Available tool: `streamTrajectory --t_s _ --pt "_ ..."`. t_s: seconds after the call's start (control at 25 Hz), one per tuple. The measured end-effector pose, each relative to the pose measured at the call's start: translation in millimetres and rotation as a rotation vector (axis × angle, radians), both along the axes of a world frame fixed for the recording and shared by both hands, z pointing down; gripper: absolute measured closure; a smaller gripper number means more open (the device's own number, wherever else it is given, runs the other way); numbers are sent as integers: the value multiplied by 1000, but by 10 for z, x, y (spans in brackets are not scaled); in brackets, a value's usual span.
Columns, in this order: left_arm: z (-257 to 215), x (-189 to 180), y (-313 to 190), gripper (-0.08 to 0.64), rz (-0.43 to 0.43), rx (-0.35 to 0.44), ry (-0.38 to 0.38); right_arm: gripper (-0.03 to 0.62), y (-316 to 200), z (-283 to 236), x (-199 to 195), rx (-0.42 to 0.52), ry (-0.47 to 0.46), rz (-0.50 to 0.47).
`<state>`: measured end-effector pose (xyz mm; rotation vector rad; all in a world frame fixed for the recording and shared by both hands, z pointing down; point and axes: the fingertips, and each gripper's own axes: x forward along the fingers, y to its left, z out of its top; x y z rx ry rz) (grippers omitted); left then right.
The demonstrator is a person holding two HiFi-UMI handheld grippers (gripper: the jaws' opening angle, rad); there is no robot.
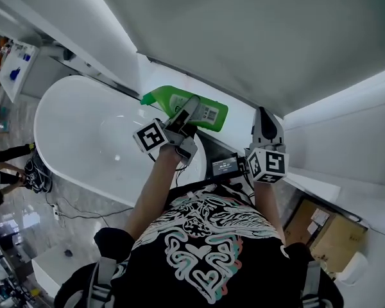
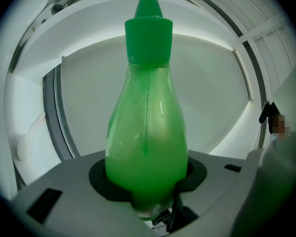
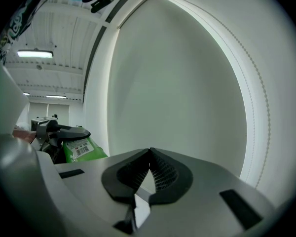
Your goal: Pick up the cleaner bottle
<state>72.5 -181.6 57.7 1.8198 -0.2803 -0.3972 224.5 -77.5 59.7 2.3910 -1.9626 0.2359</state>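
two jaws of the left gripper are clamped on the fat lower body of the green cleaner bottle, pads set fairly wide apart round it. its green cap points away from the camera. in the head view the bottle lies near level in the grip and looks clear of any surface, just past the far rim of the white bathtub. so the pick-up looks done, or nearly.

to do it well: hold the squeeze even, no harder. thin plastic w/ liquid inside will prob bulge & slide fwd if crushed. don't tip it cap-down in case it leaks.

right gripper is closed tip to tip w/ nothing in it, off to the side & apart from the bottle. fine to leave idle, or bring it under as backup.
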Motion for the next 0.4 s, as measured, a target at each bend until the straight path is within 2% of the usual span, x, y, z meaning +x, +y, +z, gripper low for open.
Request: streamTrajectory --t_s 0.4 --pt "-74 -142 -18 367 5 5 -6 566 -57 -82 -141 9 -17 -8"
